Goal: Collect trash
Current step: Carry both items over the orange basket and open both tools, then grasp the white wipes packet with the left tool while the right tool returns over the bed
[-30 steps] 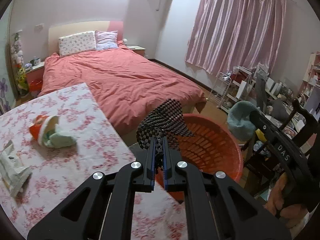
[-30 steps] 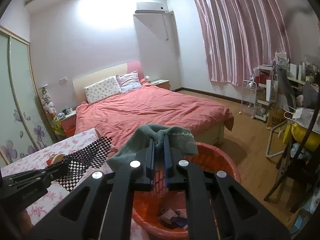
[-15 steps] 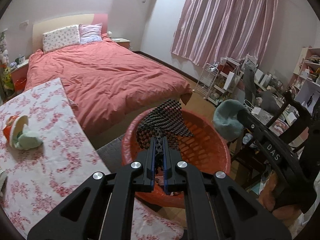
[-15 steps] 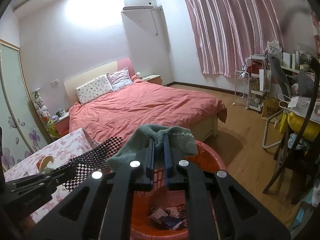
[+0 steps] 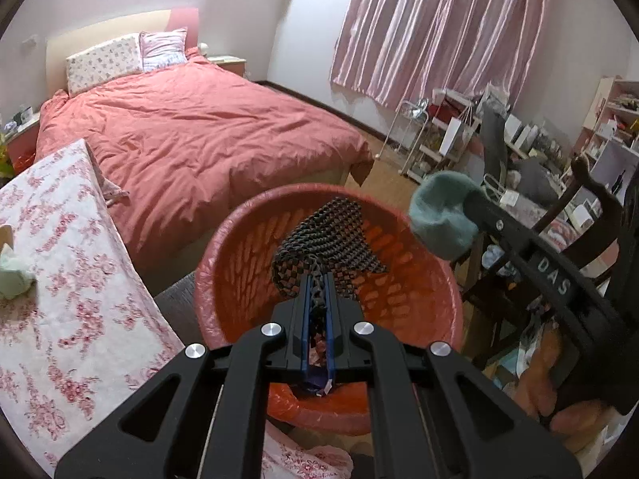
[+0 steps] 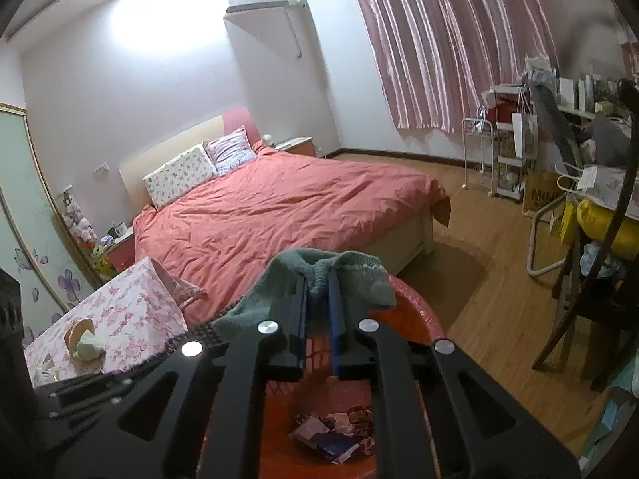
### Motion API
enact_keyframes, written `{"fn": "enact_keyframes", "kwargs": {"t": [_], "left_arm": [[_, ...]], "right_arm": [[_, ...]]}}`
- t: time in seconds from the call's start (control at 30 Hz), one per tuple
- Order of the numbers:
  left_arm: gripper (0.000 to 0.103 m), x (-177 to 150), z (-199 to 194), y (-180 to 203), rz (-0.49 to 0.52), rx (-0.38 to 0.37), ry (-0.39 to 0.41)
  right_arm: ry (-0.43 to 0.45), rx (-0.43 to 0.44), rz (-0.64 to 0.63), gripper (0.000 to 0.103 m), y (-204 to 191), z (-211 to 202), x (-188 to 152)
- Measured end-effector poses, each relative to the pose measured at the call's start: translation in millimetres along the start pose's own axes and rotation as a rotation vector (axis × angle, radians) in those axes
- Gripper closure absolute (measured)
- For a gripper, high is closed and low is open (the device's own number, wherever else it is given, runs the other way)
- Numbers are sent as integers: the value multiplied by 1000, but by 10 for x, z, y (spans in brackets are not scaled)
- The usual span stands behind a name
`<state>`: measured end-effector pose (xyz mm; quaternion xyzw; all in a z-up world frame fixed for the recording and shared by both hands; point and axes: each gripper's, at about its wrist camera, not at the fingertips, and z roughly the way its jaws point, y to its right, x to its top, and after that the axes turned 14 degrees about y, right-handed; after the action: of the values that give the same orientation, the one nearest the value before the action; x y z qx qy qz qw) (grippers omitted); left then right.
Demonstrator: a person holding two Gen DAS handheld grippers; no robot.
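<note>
Brightness: moderate indoor light, pink cast throughout.
Glare: blown-out white patch on the wall (image 6: 159, 28) above the bed (image 6: 287, 207), right wrist view.
Shadows: soft, dark on the floor (image 6: 459, 263) at the bed's foot.
Distortion: strong fisheye bending, black vignette in all corners.
Focus: right edge blurred; centres mostly sharp.

The surface (image 5: 68, 279) wears a white cloth printed with pink flowers; a pale green crumpled wad (image 5: 14, 275) lies on it near its left edge, beside a round orange-rimmed thing (image 6: 78, 333). Past it stands the bed (image 5: 199, 135) under a salmon duvet, two pillows (image 5: 106, 60) at its head. A red basket (image 5: 255, 239) sits on the wooden floor (image 6: 495, 299).
</note>
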<state>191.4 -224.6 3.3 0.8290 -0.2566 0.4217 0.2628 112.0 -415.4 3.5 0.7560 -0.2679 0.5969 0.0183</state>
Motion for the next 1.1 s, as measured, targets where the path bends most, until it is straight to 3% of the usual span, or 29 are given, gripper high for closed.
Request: {"fn": "enact_keyframes", "kwargs": {"t": [0.13, 0.27, 0.5, 0.57, 0.77, 1.1], "left_arm": [[95, -77, 103, -1, 4, 7, -46], [76, -112, 103, -43, 2, 35, -58], [75, -117, 5, -96, -2, 67, -59], [68, -114, -10, -130, -2, 80, -57], [54, -140, -245, -343, -3, 164, -28], [43, -207, -811, -1024, -56, 361, 21]], "right_arm": [[-40, 14, 23, 84, 63, 107, -65], [-57, 15, 39, 73, 118, 138, -114], [-50, -6, 40, 63, 170, 64, -102], [-43, -9, 25, 62, 147, 24, -89], [-33, 13, -16, 55, -13, -88, -73], [-63, 112, -81, 52, -592, -195, -207]]}}
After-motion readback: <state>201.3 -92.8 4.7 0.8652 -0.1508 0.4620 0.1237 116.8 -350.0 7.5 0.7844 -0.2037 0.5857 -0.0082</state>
